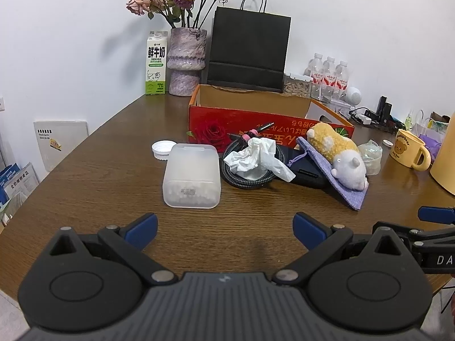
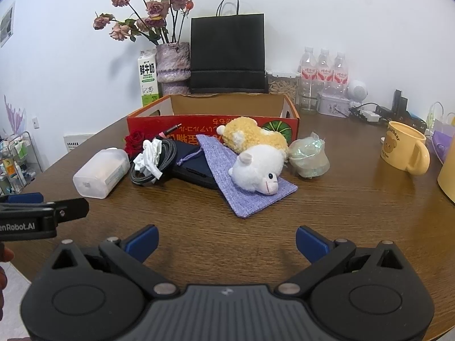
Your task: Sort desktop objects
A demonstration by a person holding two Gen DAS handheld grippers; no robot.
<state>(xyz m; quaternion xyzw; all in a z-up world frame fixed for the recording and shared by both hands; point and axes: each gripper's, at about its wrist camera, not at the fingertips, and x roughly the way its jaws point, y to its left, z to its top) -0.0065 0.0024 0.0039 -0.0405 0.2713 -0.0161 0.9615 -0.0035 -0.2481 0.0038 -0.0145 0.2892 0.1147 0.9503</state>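
Observation:
A pile lies on the wooden table in front of a red cardboard box point(image 1: 241, 126) point(image 2: 199, 126). It holds a frosted plastic case point(image 1: 192, 174) point(image 2: 99, 173), a crumpled tissue point(image 1: 257, 157) point(image 2: 149, 156) on a coiled black cable point(image 1: 233, 170) point(image 2: 159, 160), a dark pouch point(image 1: 307, 172) point(image 2: 193, 164), a purple cloth bag point(image 1: 344, 190) point(image 2: 244, 193) and a yellow-and-white plush toy point(image 1: 338, 153) point(image 2: 256, 153). My left gripper point(image 1: 224, 230) is open, near the case. My right gripper point(image 2: 226, 241) is open, short of the purple bag. Neither holds anything.
A white bottle cap point(image 1: 163, 147) lies left of the case. A clear crumpled wrapper point(image 2: 310, 156) and yellow mug point(image 2: 406, 150) sit right. Along the wall stand a milk carton point(image 1: 155, 64), vase point(image 1: 186, 61), black paper bag point(image 1: 247, 51) and water bottles point(image 2: 324, 74).

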